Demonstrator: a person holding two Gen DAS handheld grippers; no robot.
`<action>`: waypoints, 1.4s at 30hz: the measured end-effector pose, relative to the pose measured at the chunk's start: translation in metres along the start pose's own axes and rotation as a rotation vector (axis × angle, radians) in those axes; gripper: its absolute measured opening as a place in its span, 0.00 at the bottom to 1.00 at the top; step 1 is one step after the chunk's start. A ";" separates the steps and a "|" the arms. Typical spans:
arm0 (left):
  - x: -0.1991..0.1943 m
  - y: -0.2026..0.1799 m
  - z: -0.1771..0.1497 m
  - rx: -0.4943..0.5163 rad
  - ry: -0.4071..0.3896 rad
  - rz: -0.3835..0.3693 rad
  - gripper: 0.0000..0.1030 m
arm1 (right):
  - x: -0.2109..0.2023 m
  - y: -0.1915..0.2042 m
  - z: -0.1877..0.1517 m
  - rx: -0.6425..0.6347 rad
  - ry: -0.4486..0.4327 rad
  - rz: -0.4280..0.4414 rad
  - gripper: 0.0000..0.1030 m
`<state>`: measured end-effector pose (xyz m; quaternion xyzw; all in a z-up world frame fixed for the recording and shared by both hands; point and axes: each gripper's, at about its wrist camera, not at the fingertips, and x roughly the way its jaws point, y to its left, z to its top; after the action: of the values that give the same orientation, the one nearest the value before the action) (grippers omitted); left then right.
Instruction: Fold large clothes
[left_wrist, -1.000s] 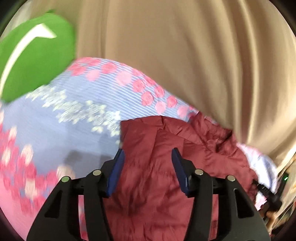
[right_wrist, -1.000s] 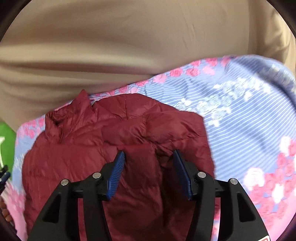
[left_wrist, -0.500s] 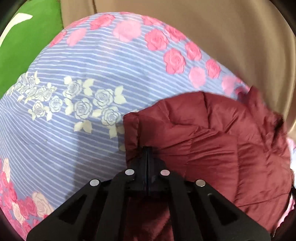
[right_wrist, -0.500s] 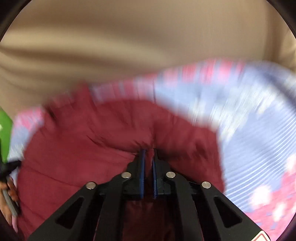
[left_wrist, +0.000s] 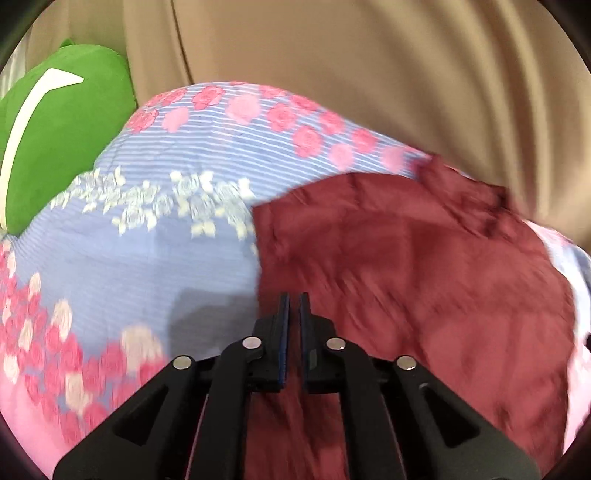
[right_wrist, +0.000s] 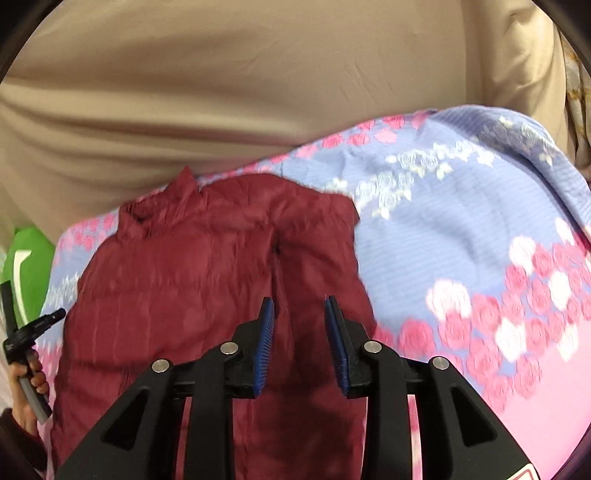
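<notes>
A dark red padded jacket (left_wrist: 406, 277) lies spread on the flowered bedspread (left_wrist: 166, 251), collar toward the far side. My left gripper (left_wrist: 293, 306) hovers over the jacket's left edge. Its jaws are just opening, with only a thin slit between the blue pads and no cloth pinched there. In the right wrist view the jacket (right_wrist: 184, 277) fills the left half, and a fold line runs down it. My right gripper (right_wrist: 300, 310) hangs above the jacket's right part, its jaws opening with nothing between them.
A green cushion (left_wrist: 62, 129) rests at the bedspread's far left corner. Beige cloth (right_wrist: 258, 92) hangs along the far side of the bed. A hand (right_wrist: 26, 369) holding the other gripper's handle shows at the left edge of the right wrist view. Bare bedspread (right_wrist: 461, 240) stretches to the right.
Both grippers closed on the jacket half a second ago and have since let go and drawn back. The jacket now lies flatter, its side parts laid inward.
</notes>
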<state>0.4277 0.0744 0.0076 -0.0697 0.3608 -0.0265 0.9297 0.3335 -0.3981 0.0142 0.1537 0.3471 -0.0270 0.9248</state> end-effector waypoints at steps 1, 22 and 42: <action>-0.009 -0.004 -0.010 0.023 0.014 -0.019 0.07 | -0.002 0.002 -0.005 -0.001 0.018 0.018 0.31; 0.008 0.017 -0.060 0.009 0.079 0.048 0.07 | 0.015 -0.038 -0.025 0.133 0.071 -0.110 0.09; -0.212 0.095 -0.262 -0.132 0.190 -0.225 0.86 | -0.220 -0.084 -0.277 0.223 0.083 0.078 0.71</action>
<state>0.0944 0.1606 -0.0559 -0.1676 0.4380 -0.1131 0.8759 -0.0224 -0.4067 -0.0624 0.2697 0.3739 -0.0229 0.8871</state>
